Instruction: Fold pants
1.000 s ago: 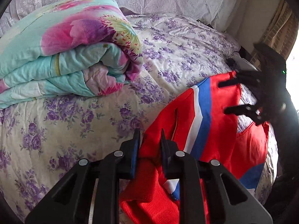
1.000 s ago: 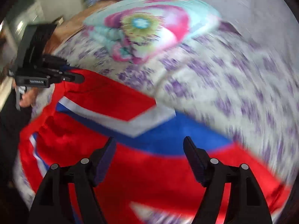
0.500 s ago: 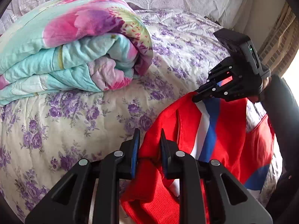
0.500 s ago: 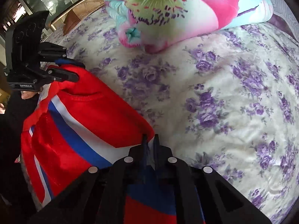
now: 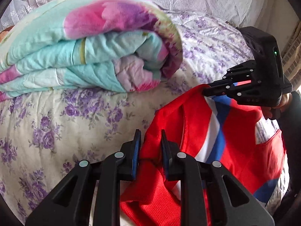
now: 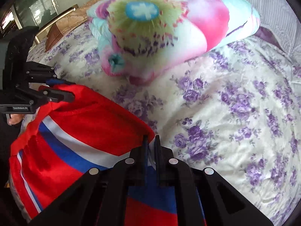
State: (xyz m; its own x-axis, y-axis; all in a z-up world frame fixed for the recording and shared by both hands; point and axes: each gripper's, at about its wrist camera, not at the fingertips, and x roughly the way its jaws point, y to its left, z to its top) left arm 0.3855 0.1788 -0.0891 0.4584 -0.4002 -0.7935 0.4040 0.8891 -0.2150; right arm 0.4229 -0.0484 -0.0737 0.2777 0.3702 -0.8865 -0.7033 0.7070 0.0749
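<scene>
Nearest the right wrist camera, the right gripper (image 6: 151,143) had just closed: a second before its jaws stood wide above the cloth, and now they were pressed almost together on a thin edge of the pants (image 6: 90,131), where the white and blue stripes meet the red. Seen from the left wrist, the same gripper (image 5: 206,92) held that corner lifted a little off the bed (image 6: 235,113), the fabric hanging from it in a soft ridge. The left gripper (image 5: 149,145) had not altered; its jaws were narrowly parted and pinched a thicker bunch of red cloth at the other corner, as they had throughout. With both corners now taken, the pants looked ready to be raised or carried over for a fold, though no fold was yet made. The pants were a matte, fleecy knit, bright red with a white and blue chevron band, ribbed at the near hem, lying slack and rumpled at the near side of the bed. Beyond them the bedsheet was pale, faintly glossy and creased, printed with purple flowers. Farther back lay a folded quilt (image 5: 84,43), puffy and stitched, in turquoise and pink.
</scene>
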